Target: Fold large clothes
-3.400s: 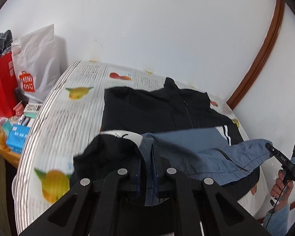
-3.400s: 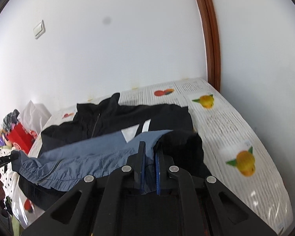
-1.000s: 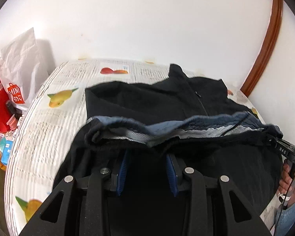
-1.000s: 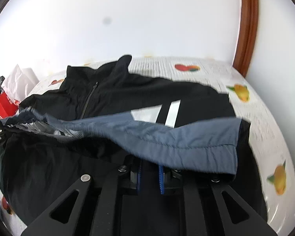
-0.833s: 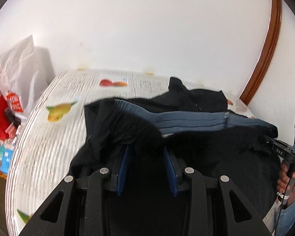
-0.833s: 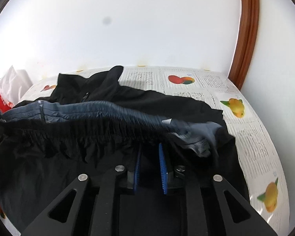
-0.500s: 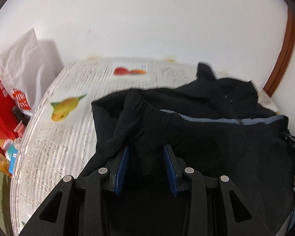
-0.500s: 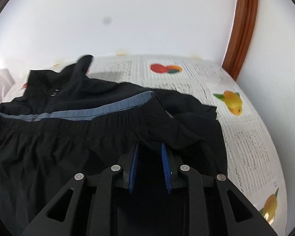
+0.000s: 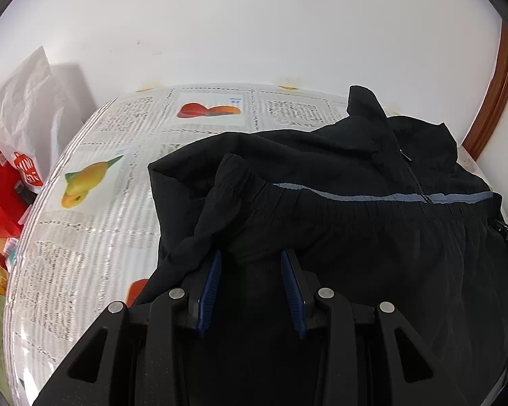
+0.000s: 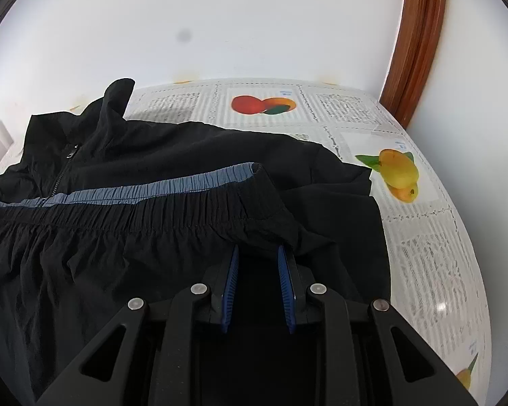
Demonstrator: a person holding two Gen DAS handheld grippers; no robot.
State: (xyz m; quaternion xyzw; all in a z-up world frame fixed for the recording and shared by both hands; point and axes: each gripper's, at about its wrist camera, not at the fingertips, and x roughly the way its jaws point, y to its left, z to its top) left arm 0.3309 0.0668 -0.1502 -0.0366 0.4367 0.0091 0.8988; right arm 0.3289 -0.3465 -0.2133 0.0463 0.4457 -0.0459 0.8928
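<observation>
Both tools, the left tool (image 9: 250, 267) and the right tool (image 10: 256, 264), stand released, jaws apart, over the black nylon zip jacket (image 10: 152, 237). It lies on the fruit-printed tabletop (image 10: 423, 230), its hem folded up toward the collar, probably let go to finish this fold.

left wrist – close, angled down | right wrist – same | shared: jacket (image 9: 338, 169) (image 10: 172, 149), wall
</observation>
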